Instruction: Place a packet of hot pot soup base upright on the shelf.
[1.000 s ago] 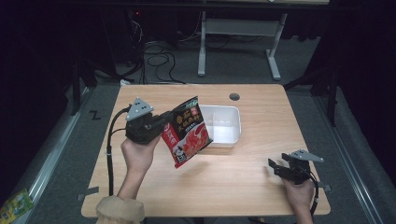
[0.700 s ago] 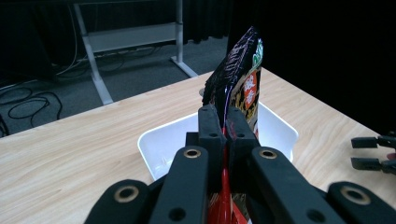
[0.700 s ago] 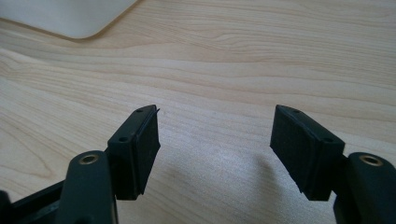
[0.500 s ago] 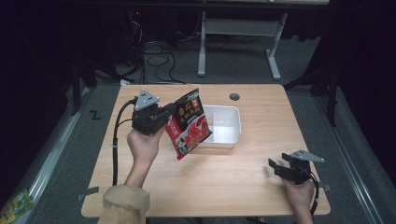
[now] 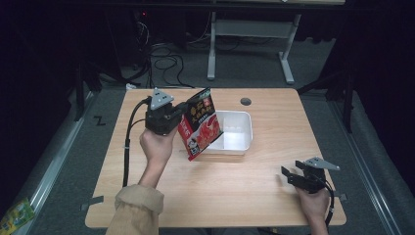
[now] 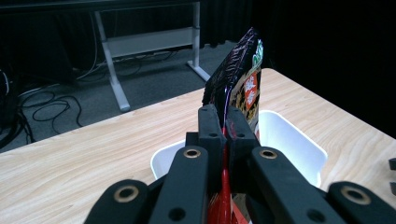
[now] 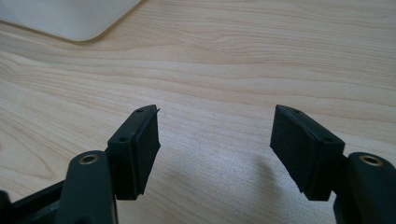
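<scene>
1. Left of centre in the high view, the left tongs (image 5: 178,117) are raised above the tabletop (image 5: 235,191), clamped on a red and black snack bag (image 5: 199,125).
2. The bag hangs tilted, its lower corner over the near left edge of the white tray (image 5: 242,137); whether it touches the tray cannot be told.
3. In the left gripper view, the jaws pinch the bag's edge (image 6: 233,93) with the tray (image 6: 289,140) behind.
4. At lower right of the high view, the right tongs (image 5: 286,176) sit low over bare tabletop, jaws apart, holding nothing.
</scene>
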Demonstrator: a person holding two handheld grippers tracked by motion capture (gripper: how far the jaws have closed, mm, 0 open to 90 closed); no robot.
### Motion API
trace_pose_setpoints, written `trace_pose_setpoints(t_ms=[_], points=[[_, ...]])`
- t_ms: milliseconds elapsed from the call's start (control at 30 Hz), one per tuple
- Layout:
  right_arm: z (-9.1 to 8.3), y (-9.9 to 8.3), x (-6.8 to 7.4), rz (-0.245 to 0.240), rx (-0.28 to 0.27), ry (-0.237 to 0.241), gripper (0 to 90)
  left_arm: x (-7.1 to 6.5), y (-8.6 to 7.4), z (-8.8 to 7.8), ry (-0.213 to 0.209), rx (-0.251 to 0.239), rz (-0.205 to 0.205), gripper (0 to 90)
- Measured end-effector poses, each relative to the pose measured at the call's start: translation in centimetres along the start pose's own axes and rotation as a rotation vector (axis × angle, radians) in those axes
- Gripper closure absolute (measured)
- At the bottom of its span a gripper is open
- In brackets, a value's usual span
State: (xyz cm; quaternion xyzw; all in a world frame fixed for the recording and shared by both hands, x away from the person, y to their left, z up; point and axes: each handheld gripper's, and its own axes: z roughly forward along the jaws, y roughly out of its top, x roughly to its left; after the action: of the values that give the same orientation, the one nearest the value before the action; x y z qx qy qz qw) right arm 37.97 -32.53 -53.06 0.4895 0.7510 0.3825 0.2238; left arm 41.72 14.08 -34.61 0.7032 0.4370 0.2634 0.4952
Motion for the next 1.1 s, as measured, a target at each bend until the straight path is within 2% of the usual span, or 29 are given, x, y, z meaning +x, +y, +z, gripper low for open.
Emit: trace_pose_setpoints(t_ms=[133,300,467,533,733,1100], points=[[0.0,0.0,0.0,0.006,0.001,-0.001,33.3,0.1,0.2,0.6,0.013,-0.001,-0.005,88.3],[0.0,0.0,0.0,0.009,0.0,-0.003,33.5,0.0,0.7,1.1,0.032,0.002,0.017,88.3],[0.0,0.0,0.0,0.01,-0.001,-0.004,33.4,0.1,1.2,1.9,0.046,-0.011,-0.001,88.1],[0.0,0.0,-0.1,0.005,-0.004,-0.001,33.4,0.2,1.3,2.2,0.051,-0.006,-0.003,88.1],[0.0,0.0,0.0,0.006,-0.002,0.0,33.4,0.0,1.3,3.3,0.074,0.013,0.027,88.1],[0.0,0.0,0.0,0.002,0.003,-0.004,33.4,0.0,1.2,5.0,0.086,0.029,0.022,88.0]])
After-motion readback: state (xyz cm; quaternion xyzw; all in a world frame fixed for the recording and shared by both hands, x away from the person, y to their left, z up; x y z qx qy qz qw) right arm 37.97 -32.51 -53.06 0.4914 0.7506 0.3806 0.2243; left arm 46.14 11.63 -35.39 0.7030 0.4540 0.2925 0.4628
